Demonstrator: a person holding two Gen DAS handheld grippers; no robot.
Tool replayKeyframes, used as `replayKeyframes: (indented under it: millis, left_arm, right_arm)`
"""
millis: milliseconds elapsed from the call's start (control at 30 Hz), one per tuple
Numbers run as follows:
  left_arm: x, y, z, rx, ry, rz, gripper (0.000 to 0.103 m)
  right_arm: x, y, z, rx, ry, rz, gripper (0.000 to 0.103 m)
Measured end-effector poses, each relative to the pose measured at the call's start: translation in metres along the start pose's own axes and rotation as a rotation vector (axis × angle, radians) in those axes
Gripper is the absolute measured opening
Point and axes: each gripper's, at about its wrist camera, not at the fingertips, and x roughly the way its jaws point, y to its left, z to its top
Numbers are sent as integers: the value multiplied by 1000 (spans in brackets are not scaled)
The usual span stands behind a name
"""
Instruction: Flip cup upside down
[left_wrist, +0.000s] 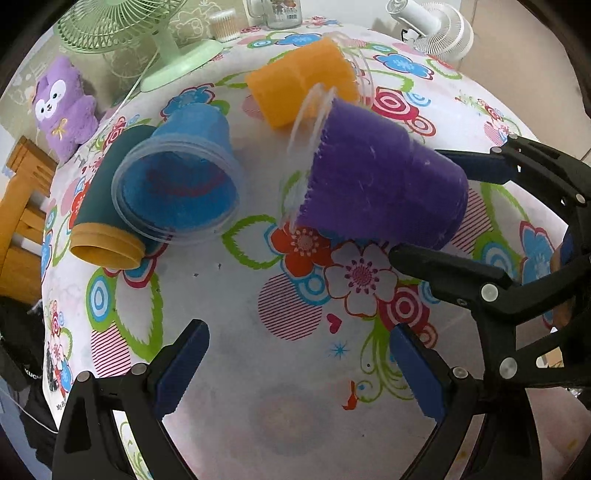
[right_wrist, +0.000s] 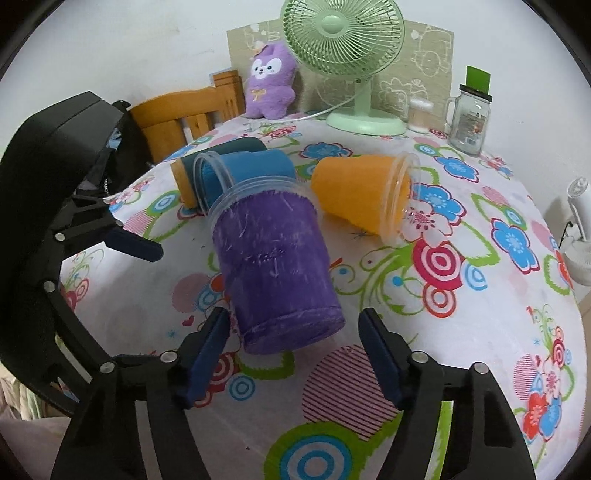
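A purple cup with a clear rim lies on its side on the flowered tablecloth, its base toward my right gripper. That gripper is open, its blue pads either side of the cup's base without touching. In the left wrist view the purple cup lies at right with the right gripper straddling its base. My left gripper is open and empty, low over the cloth in front of the cups. A blue cup and an orange cup also lie on their sides.
A teal bottle with a yellow cap lies behind the blue cup. A green fan, a purple plush, a glass jar and a swab tub stand at the back. A wooden chair stands at the far left, a white fan at the table's right edge.
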Motion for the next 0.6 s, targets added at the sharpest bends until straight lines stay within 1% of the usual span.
replayKeyframes:
  millis: [100,167,300,367,467,600]
  left_arm:
    - [0,1,0,-2,-7,-4,99]
    - [0,1,-1,-1,-10,-4,100]
    - [-1,1,-1,-4,-12,0,100]
    - [-2,0,-1,-11,-10,5,100]
    - [-8,1,0,-34,2,-5,99]
    - [-28,2,7,-61,7,-31,99]
  right_arm:
    - [1,1,-3,-7,-23,9,63]
    - [1,3,-4,-13,-34,13,60]
    - [-3,5,-5,-19,-56,3,59]
    - [-7,5,-4,-14,-51,-3,59]
    - [-15,4,1,15,-26,1,58]
    - [-35,2,16,57,10,-2,58]
